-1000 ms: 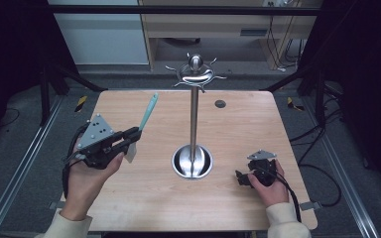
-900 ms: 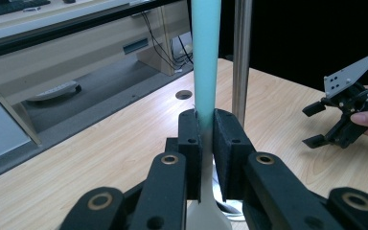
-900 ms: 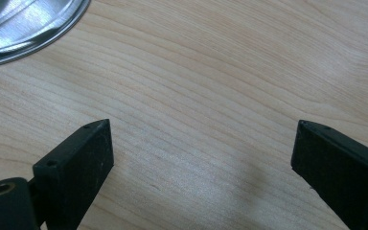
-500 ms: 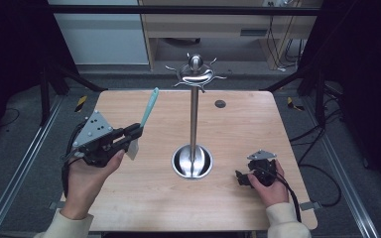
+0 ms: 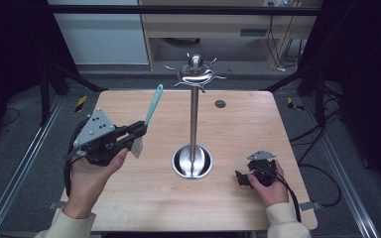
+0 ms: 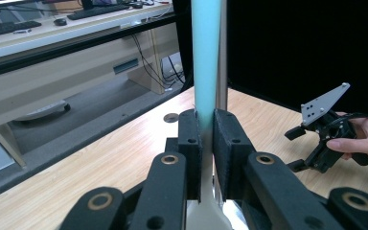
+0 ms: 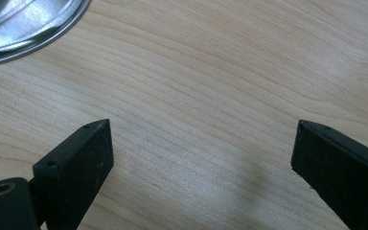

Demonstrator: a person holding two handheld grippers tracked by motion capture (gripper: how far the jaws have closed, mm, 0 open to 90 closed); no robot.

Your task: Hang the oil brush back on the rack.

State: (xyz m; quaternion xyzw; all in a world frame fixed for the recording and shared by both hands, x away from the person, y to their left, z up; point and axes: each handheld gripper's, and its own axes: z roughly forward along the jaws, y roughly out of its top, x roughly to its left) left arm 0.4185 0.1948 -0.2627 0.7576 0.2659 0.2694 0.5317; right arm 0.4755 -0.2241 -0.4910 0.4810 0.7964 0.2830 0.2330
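While the left gripper (image 5: 138,130) is clamped on the teal-handled silicone spatula (image 5: 152,106), jaws tight on the handle just above the pale blade, the tool is off the wooden table (image 5: 129,198) at its left side. The spatula's long axis runs up and away from the person, handle end tilted toward the tall stainless-steel utensil stand (image 5: 194,116) with hooked arms at its top. In the left gripper view the handle (image 6: 205,57) rises straight out of the pads, stand pole right behind it. The hooks lie right of and above the handle tip, well apart, so I'd judge the next move is lift and carry rightward. The left hand is clearly nearer. Far right: the right gripper (image 5: 243,179) rests low on the table near the stand's round base, jaws wide apart, nothing between them, bare wood below (image 7: 201,143).
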